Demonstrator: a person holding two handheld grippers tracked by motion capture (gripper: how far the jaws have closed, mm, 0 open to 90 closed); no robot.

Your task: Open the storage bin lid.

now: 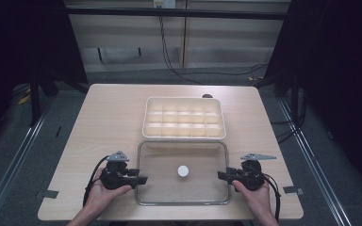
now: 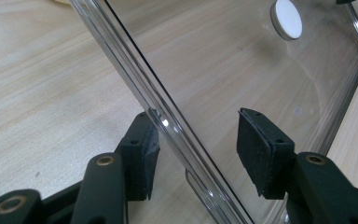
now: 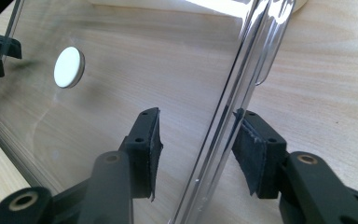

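Now close both sets of fingers evenly — left gripper point(image 1: 142, 179) and right gripper point(image 1: 222, 175) both gaping, each straddling one side rim of the clear lid point(image 1: 160, 165) without clamping it. Seat the pads point(image 2: 261, 149) squarely on the rim before squeezing, then lift level, both sides together — likely slippery plastic. Lying flat on the surface point(image 1: 108, 117) with its white knob point(image 1: 183, 171) up, just short of the cream compartment box point(image 1: 184, 118) beyond.

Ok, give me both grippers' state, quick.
Left gripper: open, jaws astride the clear lid edge.
Right gripper: open, astride its opposite edge.
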